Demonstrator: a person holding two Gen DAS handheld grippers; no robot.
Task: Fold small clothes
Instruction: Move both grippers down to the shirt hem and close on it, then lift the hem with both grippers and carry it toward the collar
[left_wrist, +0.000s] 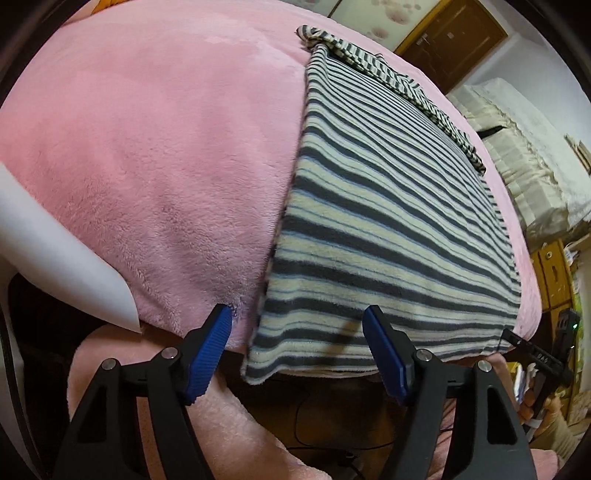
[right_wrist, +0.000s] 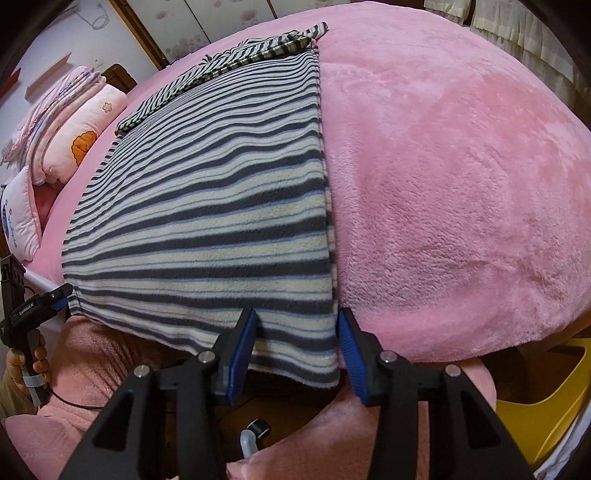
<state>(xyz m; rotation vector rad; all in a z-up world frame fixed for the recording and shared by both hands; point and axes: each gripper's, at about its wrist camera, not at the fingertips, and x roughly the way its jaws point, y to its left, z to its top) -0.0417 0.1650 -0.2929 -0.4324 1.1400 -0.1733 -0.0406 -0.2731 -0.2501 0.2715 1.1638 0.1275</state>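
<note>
Left view: fingers (left_wrist: 221, 325) of the left gripper (left_wrist: 297, 321) wide, straddling the near left corner of the striped garment (left_wrist: 388, 206), pads not pressing. Garment lies flat on the pink blanket (left_wrist: 147, 147), long axis near-to-far, stripes crosswise, crumpled end far.

Right view: right gripper (right_wrist: 297, 325) narrower, straddling the near right corner; grip unclear. Pillows (right_wrist: 85, 125) far left, the left gripper (right_wrist: 55, 295) at the opposite corner.

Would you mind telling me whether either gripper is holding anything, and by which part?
Nothing is held yet. Both the left gripper and the right gripper stand open, each straddling a near corner of the striped fleece garment.
</note>
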